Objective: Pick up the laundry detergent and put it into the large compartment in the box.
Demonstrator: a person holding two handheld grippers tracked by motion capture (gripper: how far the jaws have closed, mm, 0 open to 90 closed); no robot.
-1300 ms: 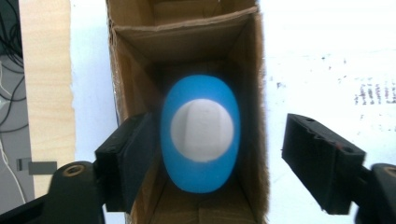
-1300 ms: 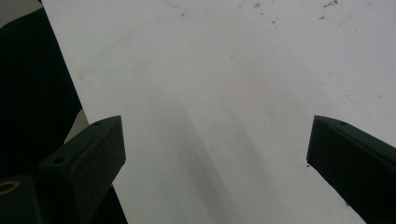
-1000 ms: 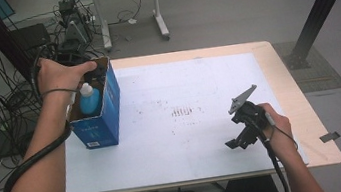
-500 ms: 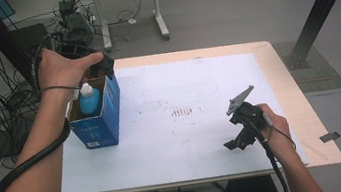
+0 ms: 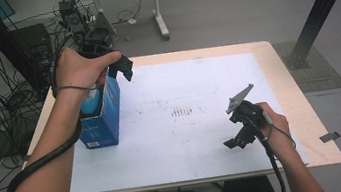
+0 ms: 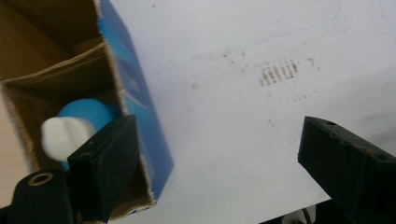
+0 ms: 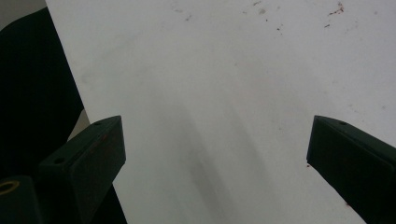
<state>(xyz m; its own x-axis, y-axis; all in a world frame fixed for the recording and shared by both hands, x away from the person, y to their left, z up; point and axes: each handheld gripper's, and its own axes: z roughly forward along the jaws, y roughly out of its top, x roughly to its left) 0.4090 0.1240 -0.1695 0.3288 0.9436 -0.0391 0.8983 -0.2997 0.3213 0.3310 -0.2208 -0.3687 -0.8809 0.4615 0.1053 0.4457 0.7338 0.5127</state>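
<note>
Jaws apart and empty after narrowing slightly, the left tool (image 5: 121, 68) hovers above a box (image 5: 103, 116) holding a bottle (image 6: 81, 122), while the right tool (image 5: 238, 139), likewise open, waits over the white desk (image 5: 204, 136).

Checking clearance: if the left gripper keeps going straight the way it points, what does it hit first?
Probably the bare white table top just right of the blue box. The open left gripper holds nothing; depth is unclear, so one jaw might clip the box edge.
</note>
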